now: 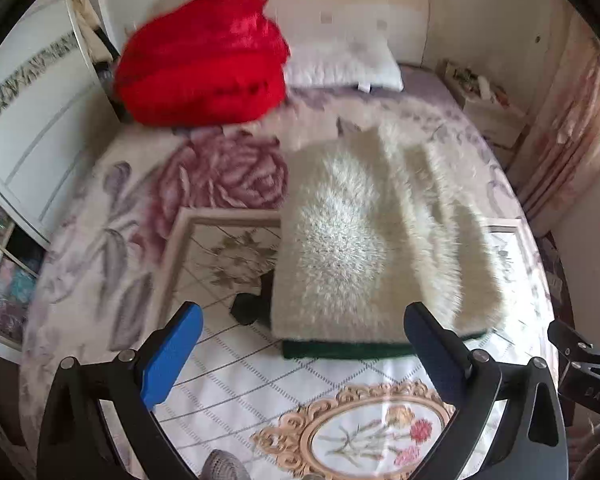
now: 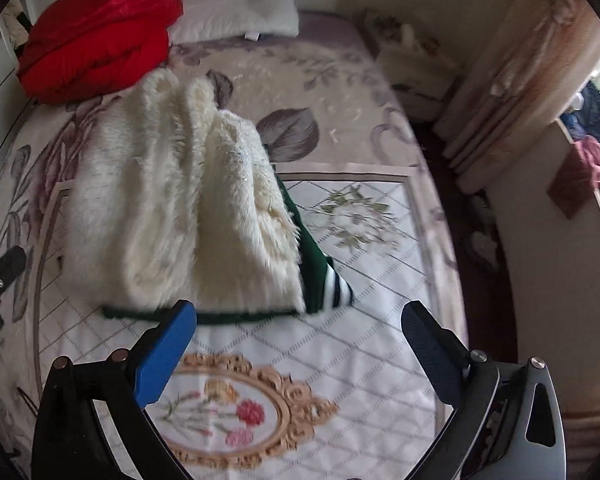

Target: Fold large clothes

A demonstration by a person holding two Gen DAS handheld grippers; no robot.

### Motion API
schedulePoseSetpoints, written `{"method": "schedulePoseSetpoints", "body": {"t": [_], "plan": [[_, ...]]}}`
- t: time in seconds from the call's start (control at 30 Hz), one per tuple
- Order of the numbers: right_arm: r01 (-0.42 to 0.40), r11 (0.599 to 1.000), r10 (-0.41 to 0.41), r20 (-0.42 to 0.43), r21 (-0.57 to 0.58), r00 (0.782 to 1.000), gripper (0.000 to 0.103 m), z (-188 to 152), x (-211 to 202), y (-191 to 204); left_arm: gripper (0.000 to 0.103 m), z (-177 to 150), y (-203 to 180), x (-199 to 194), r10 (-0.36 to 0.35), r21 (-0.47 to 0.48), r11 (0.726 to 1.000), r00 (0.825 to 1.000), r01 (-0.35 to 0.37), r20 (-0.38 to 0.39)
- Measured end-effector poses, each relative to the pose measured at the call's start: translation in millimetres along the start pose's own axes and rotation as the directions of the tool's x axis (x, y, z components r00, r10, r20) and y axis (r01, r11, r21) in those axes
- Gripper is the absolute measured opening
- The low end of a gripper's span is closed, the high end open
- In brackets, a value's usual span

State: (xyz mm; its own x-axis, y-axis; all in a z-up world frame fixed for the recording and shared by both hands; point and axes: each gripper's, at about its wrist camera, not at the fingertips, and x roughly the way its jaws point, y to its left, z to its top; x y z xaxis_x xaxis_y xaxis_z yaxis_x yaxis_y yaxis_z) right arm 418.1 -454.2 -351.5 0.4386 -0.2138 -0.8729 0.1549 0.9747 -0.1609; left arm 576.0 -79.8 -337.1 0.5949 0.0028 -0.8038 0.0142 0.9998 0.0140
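Both pairs of fingers stand released and empty, with the folded fluffy white garment just beyond them.

The folded cream garment was shaggy, long-piled faux fur, with a dark green knit trim at its edge. The red bundle looked plush with a slight sheen. The quilted mat was smooth printed cloth. The left claw had matt black arms and matt blue pads.
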Motion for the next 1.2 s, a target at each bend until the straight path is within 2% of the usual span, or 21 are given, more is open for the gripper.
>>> {"method": "schedulePoseSetpoints", "body": {"t": [0.27, 0.57, 0.77, 0.87, 0.97, 1.2], "plan": [[0.074, 0.997, -0.075, 0.149, 0.016, 0.986, 0.103, -53, -164, -19, 0.103, -25, 6, -158, -0.031, -0.024, 0.999, 0.993, 0.034, 0.112], [0.04, 0.998, -0.053, 0.3, 0.05, 0.953, 0.103, -123, -353, -36, 0.103, -71, 15, -308, -0.005, -0.054, 0.998, 0.973, 0.018, 0.232], [0.015, 0.999, -0.03, 0.354, 0.044, 0.935, 0.103, -171, -440, -45, 0.103, -98, 20, -371, -0.006, -0.043, 0.999, 0.967, 0.018, 0.256], [0.011, 0.999, -0.023, 0.36, 0.034, 0.933, 0.103, -195, -476, -47, 0.103, -108, 20, -398, -0.002, -0.042, 0.999, 0.971, 0.012, 0.241], [-0.01, 1.0, -0.001, 0.356, 0.029, 0.935, 0.103, -211, -504, -50, 0.103, -116, 22, -423, 0.011, -0.058, 0.998, 0.974, 0.002, 0.226], [0.005, 1.0, -0.012, 0.386, 0.021, 0.922, 0.103, -232, -567, -54, 0.103, -127, 24, -461, 0.014, -0.047, 0.999, 0.973, -0.003, 0.231]]}}
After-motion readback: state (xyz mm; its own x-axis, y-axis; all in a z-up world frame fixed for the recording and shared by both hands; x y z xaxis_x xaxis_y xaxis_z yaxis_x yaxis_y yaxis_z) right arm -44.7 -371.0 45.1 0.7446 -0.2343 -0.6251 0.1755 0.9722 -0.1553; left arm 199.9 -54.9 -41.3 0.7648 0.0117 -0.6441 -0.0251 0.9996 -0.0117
